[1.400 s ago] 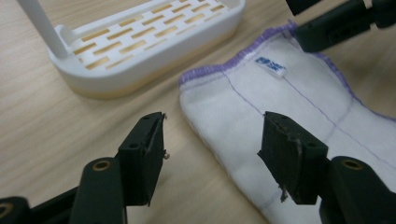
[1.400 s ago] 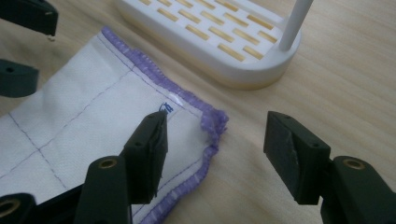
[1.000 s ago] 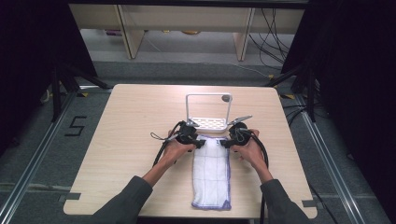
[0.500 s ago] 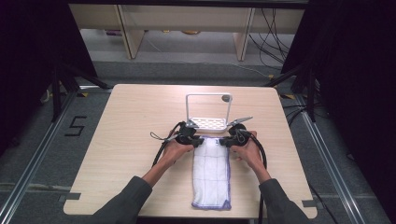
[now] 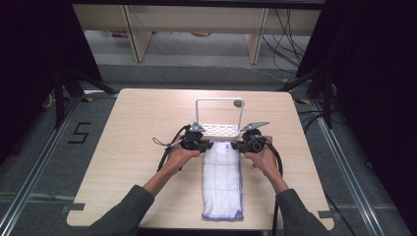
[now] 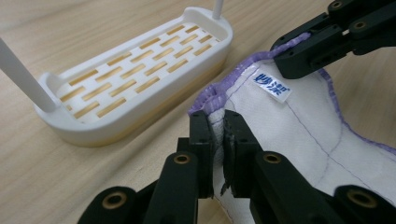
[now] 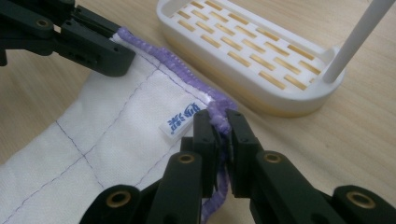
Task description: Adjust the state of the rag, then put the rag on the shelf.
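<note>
Your left gripper (image 6: pixel 217 140) has its 2 jaws pinched tight on the near corner of the white cloth (image 6: pixel 299 135), low in the centre of the left gripper view; the cloth's purple hem bunches just above the jaw tips. Your right gripper (image 7: pixel 223 135) is likewise clamped on the opposite corner, low centre in the right gripper view, with the purple hem squeezed between its jaws; a small white label (image 7: pixel 180 122) with blue print sits just left of them. In the high view the cloth (image 5: pixel 222 182) runs from both grippers at mid-frame down to the table's (image 5: pixel 123 132) bottom edge, lying flat; your left hand (image 5: pixel 181 153) and right hand (image 5: pixel 260 153) flank its top end. The white slotted rack (image 5: pixel 219 129) stands just above the cloth's top edge, near it but apart.
</note>
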